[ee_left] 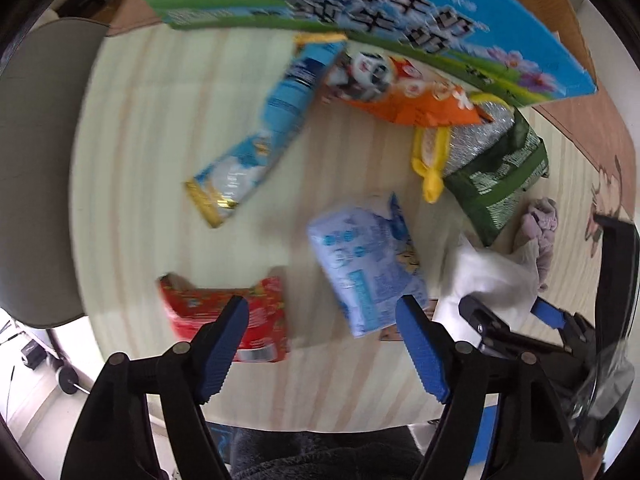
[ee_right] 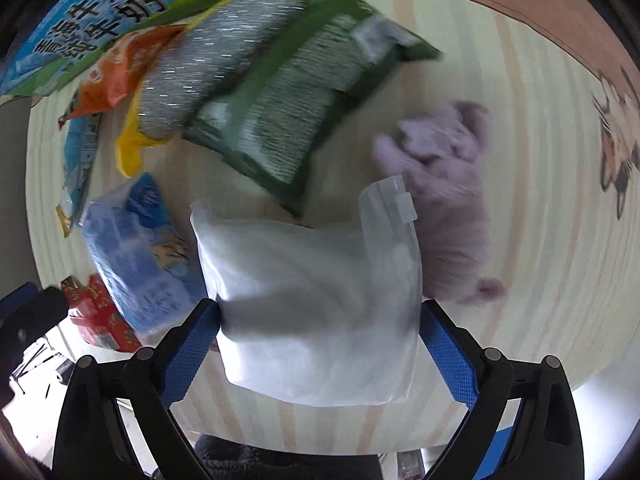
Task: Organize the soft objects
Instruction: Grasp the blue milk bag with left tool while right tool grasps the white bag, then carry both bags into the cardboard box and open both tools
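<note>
My right gripper [ee_right: 318,312] has its blue fingers on both sides of a white soft packet [ee_right: 316,300], shut on it above the table; the packet also shows in the left wrist view [ee_left: 492,276]. My left gripper [ee_left: 322,312] is open and empty above the table's near edge, between a red packet [ee_left: 224,316] and a light blue tissue pack [ee_left: 368,264]. A lilac cloth [ee_right: 444,204] lies right of the white packet. A green bag [ee_right: 296,104], a grey-and-yellow sponge pack [ee_right: 208,64], an orange snack bag [ee_left: 404,92] and a long blue pouch [ee_left: 260,136] lie farther back.
A large blue-and-green printed carton [ee_left: 360,12] stands along the table's far side. A grey chair back [ee_left: 36,168] is at the left. A brown floor with a cartoon mat [ee_right: 616,132] lies to the right. The pale wooden table [ee_left: 160,160] has bare room at left.
</note>
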Motion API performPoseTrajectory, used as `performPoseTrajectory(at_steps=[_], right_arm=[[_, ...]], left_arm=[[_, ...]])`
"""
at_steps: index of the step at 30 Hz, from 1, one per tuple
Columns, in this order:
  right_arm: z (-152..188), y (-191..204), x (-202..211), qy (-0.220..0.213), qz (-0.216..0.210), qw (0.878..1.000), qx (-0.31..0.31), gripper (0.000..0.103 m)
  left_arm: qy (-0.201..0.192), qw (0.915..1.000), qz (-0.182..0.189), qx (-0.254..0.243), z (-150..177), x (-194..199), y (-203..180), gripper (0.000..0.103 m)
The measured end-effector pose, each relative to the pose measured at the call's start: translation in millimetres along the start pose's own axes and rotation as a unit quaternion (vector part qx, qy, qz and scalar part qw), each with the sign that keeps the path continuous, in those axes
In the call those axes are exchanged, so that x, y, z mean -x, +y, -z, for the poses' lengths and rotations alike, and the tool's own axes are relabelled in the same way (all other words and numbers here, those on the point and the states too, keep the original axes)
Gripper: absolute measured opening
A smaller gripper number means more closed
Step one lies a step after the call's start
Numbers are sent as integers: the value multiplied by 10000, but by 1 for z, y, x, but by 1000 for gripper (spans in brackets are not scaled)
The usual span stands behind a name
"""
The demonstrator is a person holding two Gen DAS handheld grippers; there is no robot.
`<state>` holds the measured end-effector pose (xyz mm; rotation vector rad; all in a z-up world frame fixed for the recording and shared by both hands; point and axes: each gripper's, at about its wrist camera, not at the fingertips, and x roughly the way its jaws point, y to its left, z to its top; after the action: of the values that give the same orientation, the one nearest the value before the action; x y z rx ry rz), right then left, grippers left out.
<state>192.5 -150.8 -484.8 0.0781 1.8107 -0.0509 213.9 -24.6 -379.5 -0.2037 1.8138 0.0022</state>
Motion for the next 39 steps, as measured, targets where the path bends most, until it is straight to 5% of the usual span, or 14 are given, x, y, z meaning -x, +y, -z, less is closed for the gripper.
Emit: performPoseTrajectory(at_steps=[8,14,19,26,32,39], right_arm=[[17,-40,-11,137,-523,9979,-347,101],[6,-51,-9,423,-616,9961,-479,102],[4,-43,-16,261,-624,9975,-208,91],[21,-48,-4,61,-870,9962,54,66],[42,-68,10,71,-1429,9897,26,62],[41,-75,109,-593,-1976,9783,181,62]], left_arm=[[657,9975,60,258,-23,-68,-22,75],[254,9990,-338,-136,-7,-74,-29,45],[-19,9959,-771,-484,15,-71,-33,35],[-323,9959,-724,-430,45,-58,-19,31],[-632,9963,-451,-359,62,-38,-11,31],[-1296,9894,-46,-661,48,61,-9,31]])
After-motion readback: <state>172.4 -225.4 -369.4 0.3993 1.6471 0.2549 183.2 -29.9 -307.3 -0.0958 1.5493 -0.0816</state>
